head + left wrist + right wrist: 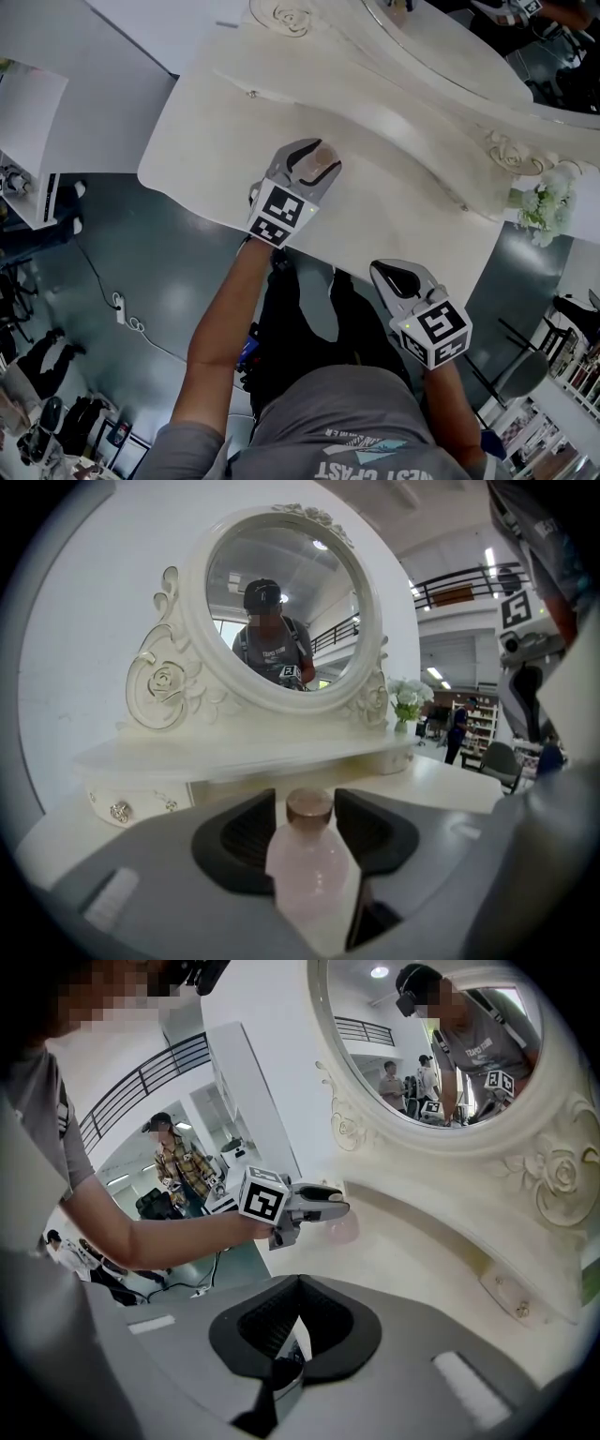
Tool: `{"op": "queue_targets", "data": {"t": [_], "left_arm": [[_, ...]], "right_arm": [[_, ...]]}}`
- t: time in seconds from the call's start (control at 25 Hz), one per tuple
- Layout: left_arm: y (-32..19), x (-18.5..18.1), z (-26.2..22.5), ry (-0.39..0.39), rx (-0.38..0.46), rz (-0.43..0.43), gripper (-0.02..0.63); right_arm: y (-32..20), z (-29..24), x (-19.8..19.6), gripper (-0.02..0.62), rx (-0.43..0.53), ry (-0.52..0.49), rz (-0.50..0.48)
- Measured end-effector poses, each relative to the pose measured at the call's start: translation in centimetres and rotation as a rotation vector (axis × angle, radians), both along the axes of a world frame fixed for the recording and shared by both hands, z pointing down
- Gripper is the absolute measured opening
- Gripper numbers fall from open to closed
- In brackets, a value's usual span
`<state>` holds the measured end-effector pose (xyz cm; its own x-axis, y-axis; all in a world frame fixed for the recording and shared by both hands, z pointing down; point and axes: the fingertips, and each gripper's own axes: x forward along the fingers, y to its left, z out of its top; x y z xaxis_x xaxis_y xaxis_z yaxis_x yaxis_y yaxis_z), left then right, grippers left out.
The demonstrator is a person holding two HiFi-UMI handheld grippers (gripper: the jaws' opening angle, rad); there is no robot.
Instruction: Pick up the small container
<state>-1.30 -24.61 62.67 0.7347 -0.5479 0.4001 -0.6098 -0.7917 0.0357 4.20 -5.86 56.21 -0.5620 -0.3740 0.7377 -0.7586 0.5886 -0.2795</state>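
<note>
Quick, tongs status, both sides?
Left tongs: open, small translucent pink bottle standing between them, not clamped.
Right tongs: closed, empty.

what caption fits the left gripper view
Left tool straddling a small pink bottle on the white vanity, below its oval mirror

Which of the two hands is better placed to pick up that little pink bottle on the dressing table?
Left. The left gripper has its open fingers on either side of the small pink bottle. The right gripper is back at the table's near edge, fingers closed and empty.
</note>
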Motion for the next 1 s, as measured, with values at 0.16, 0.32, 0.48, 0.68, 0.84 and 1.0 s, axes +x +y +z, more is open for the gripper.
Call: {"op": "queue_targets", "data": {"t": [0.16, 0.32, 0.48, 0.68, 0.84, 1.0], "left_arm": [[-0.5, 0.6, 0.4, 0.002, 0.004, 0.001, 0.161], [-0.6, 1.0, 0.4, 0.004, 0.020, 0.005, 0.132], [-0.5, 0.9, 0.4, -0.038, 0.017, -0.004, 0.130], [0.3, 1.4, -0.4, -0.058, 0.023, 0.015, 0.130], [1.3, 1.7, -2.0, -0.070, 0.031, 0.042, 0.130], [2.0, 1.7, -4.4, -0.093, 0.030, 0.058, 0.130]], "right_arm": [[-0.4, 0.1, 0.3, 0.002, -0.002, 0.002, -0.005], [-1.0, 0.1, 0.8, 0.002, 0.002, 0.002, -0.009], [-1.6, -0.5, 1.2, 0.002, 0.011, -0.001, -0.015], [-2.8, -1.4, 1.5, 0.002, 0.038, -0.005, -0.023], [-3.7, -2.6, 1.6, 0.002, 0.063, -0.013, -0.032], [-4.8, -4.3, 1.7, 0.002, 0.099, -0.025, -0.033]]}}
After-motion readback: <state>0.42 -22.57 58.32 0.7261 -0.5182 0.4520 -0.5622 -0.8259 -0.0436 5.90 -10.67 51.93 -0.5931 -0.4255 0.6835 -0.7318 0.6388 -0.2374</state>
